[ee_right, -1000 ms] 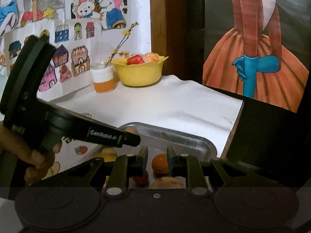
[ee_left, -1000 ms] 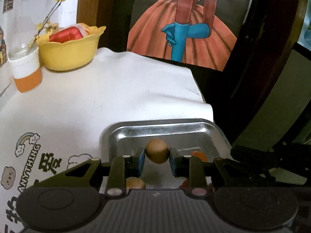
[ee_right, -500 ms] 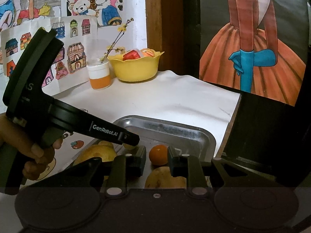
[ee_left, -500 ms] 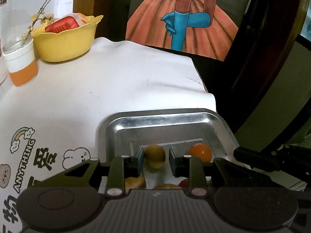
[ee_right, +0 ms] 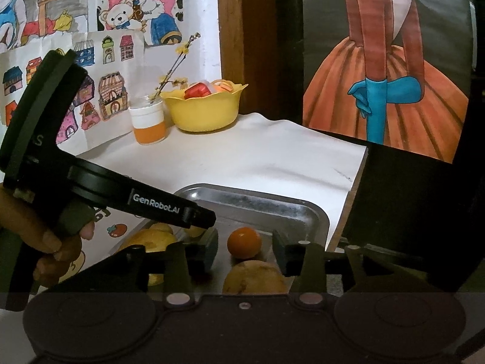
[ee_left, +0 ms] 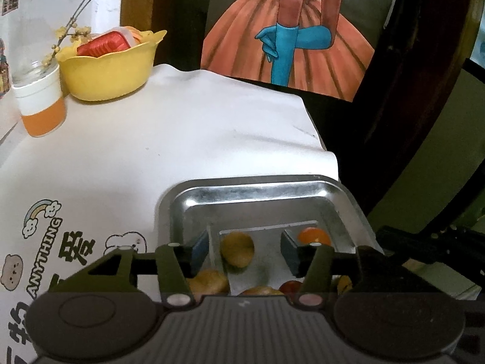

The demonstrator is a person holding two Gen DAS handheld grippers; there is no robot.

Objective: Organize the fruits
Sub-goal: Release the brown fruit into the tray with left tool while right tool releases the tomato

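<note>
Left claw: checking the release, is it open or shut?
Open. The left claw has its fingers wide apart, and the brown fruit lies loose in the tray.

"GenRobot.AI" is showing in white on the left gripper [ee_right: 209, 218] arm. "ANYTHING" is running in black capitals along the printed table cover [ee_left: 42, 261], beside a rainbow.

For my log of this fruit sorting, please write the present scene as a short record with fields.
left gripper: open, above the tray, holding nothing
right gripper: open, above the tray, holding nothing
metal tray: on the white cloth, near its edge
brown round fruit: lying in the tray, between the left gripper's fingers, not gripped
small orange fruit: in the tray
yellow bowl: at the back, beside the orange-and-white jar
</note>
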